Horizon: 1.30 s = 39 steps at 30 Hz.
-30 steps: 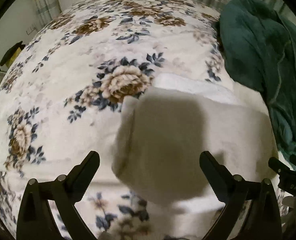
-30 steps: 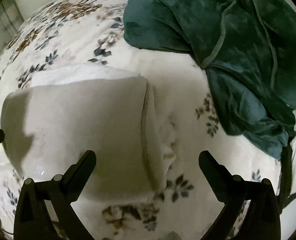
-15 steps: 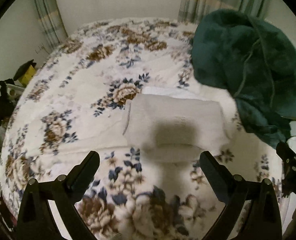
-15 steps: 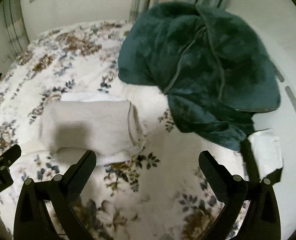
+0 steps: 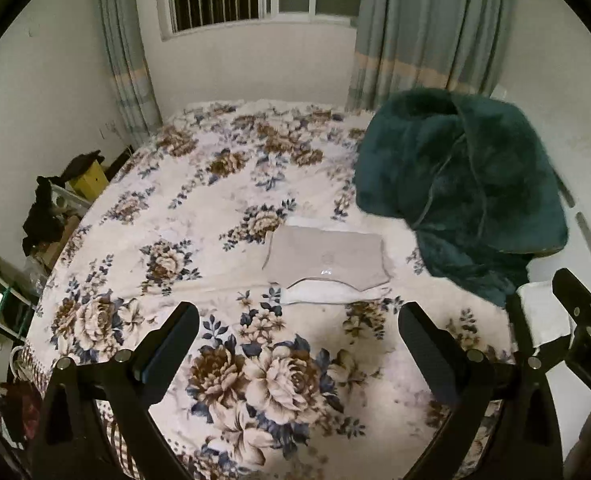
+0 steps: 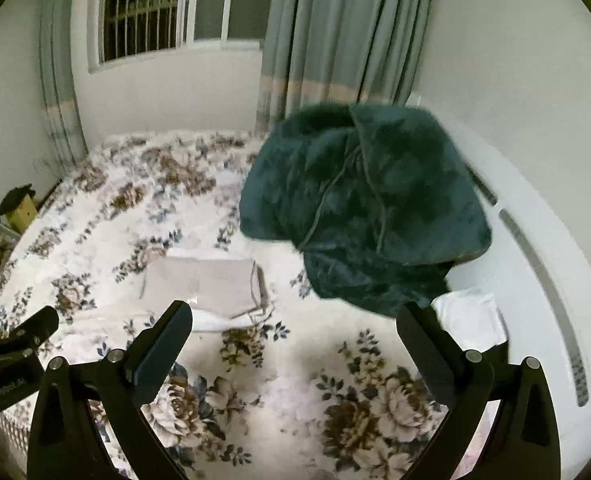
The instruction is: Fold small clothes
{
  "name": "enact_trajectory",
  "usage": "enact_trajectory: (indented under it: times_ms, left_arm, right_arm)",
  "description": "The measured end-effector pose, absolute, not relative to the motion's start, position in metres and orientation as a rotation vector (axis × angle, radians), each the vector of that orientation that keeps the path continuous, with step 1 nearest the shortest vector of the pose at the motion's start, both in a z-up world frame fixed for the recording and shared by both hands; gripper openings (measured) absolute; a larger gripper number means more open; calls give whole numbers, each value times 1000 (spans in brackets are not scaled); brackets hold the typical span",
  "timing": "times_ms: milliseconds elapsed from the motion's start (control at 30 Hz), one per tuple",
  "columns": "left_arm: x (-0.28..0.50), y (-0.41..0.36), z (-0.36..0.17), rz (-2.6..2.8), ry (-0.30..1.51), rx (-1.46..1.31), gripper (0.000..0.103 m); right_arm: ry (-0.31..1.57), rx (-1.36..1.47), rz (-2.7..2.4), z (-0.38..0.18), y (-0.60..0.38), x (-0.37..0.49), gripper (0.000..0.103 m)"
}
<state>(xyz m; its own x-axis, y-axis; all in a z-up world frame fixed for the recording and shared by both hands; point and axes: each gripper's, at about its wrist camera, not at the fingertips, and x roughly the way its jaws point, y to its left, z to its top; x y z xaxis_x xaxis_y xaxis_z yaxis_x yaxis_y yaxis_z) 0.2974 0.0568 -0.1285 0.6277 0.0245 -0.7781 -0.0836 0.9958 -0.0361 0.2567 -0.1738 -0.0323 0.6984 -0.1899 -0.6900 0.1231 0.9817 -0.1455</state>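
A folded beige garment (image 5: 327, 258) lies flat on the floral bed cover (image 5: 199, 208), on top of a folded white piece (image 5: 323, 294). It also shows in the right wrist view (image 6: 203, 280). My left gripper (image 5: 297, 330) is open and empty, held well back and above the bed. My right gripper (image 6: 293, 328) is open and empty too, equally far from the garment. The right gripper's body shows at the right edge of the left wrist view (image 5: 583, 320).
A dark green plush blanket (image 5: 459, 188) is heaped at the right of the bed. A white cloth (image 6: 467, 316) lies below it by the white bed frame (image 6: 543, 264). Clutter and a yellow box (image 5: 89, 178) stand left of the bed. Curtains and a barred window are behind.
Both grippers have pulled back and up from just above the folded garment, so the whole bed and the window wall now show. The garment lies still.
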Motion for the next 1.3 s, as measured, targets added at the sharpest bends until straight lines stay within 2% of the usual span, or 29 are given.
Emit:
enact_trajectory:
  times_ms: [267, 500, 1300]
  left_arm:
    - [244, 52, -68, 77, 793, -71, 102]
    - [212, 51, -44, 88, 747, -70, 102]
    - [189, 40, -34, 87, 738, -54, 103]
  right_arm:
    - [655, -89, -159, 55, -179, 170, 103]
    - [629, -78, -141, 91, -185, 126, 103]
    - [629, -77, -84, 107, -188, 115, 103]
